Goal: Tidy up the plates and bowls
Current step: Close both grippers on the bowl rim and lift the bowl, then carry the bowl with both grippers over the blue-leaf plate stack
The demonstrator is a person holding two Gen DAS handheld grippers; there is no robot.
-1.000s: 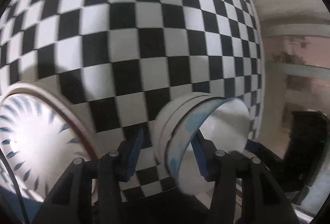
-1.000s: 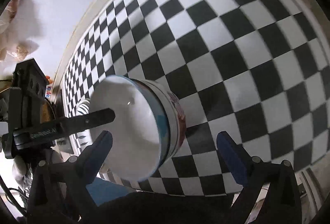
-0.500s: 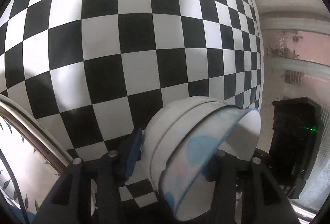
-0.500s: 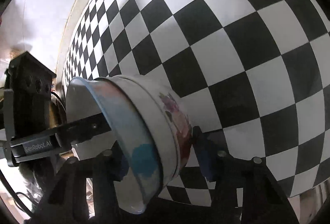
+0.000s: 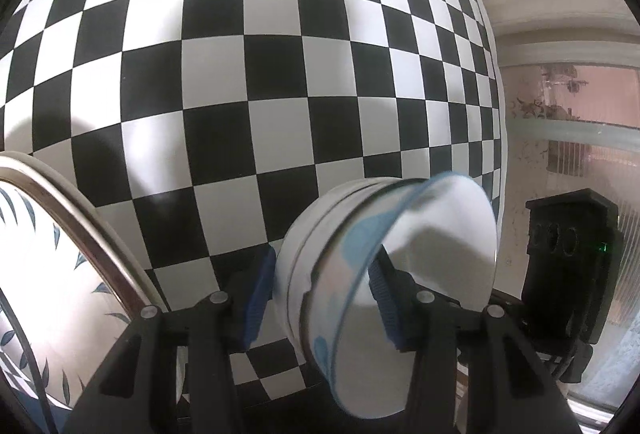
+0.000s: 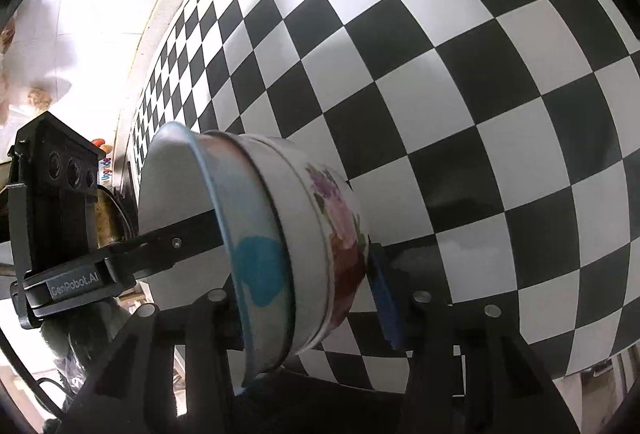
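Left wrist view: looks along fingers, close over checkered cloth (image 5: 224, 82), bowls (image 5: 360, 274) near lens, plate (image 5: 48, 274) at lower left. Right wrist view: opposite side, same bowls (image 6: 280, 234), same cloth (image 6: 460, 114). Each sees other gripper.

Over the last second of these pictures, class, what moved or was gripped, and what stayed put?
The right gripper, open beside the bowls a second ago, has closed on them. The left gripper kept its grip, one finger inside the top bowl. Both cameras moved nearer the checkered cloth. The leaf-patterned plate stays at the left.
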